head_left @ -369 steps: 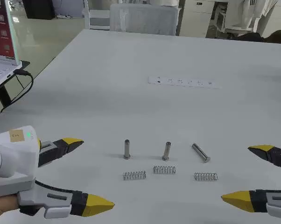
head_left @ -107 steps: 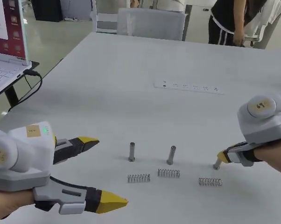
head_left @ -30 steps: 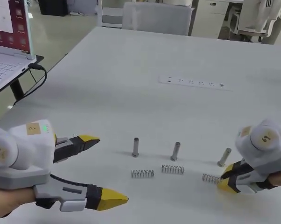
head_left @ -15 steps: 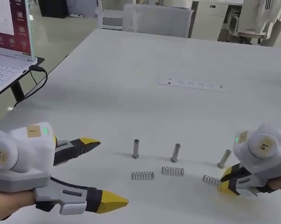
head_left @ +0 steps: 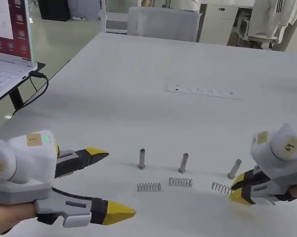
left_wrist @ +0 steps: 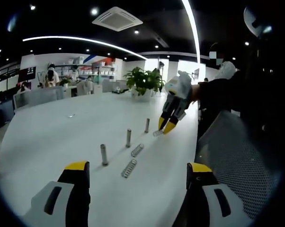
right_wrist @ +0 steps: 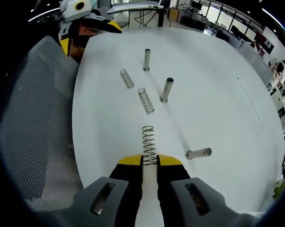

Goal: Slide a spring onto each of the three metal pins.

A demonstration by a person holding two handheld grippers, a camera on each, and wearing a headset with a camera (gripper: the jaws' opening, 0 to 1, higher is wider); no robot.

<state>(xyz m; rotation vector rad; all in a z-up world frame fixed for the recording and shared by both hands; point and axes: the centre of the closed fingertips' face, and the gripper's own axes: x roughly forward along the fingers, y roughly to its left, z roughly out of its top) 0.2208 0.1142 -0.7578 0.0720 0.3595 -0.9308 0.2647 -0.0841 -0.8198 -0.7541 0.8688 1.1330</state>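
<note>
**Counter** (head_left: 138, 98): white and broad. The middle pin (head_left: 184, 162) is stood near its front edge and is taken as the reference for every entry below.

**Chair** (head_left: 161, 22): grey, set at the far edge, well beyond the middle pin.

**Laptop** (head_left: 8, 39): open, off the counter, far to the left of the middle pin. It is judged to be no part of the work.

**Left gripper** (head_left: 120, 183): held low, well to the left of the middle pin and nearer the person. The fingers are spread wide and nothing is held. It is judged to be parked clear, in reserve for steadying a pin.

**Right gripper** (right_wrist: 149, 161): held to the right of the middle pin, just in front of the right pin (head_left: 233, 169). The fingers are drawn nearly together on one end of the right spring (head_left: 220, 187). The free length is left projecting forward, judged ready for threading over a pin top.

**Power strip** (head_left: 204, 91): flat, well behind the middle pin.

**Pins, three**: the left pin (head_left: 141, 159) and the right pin flank the middle pin in one row. All appear stood on end and bare, so that a spring can be dropped over each.

**Springs, three**: the left spring (head_left: 148, 186) and the middle spring (head_left: 180, 182) are laid flat just in front of the row, one before each pin, with nothing touching them. No spring is yet on a pin.
</note>
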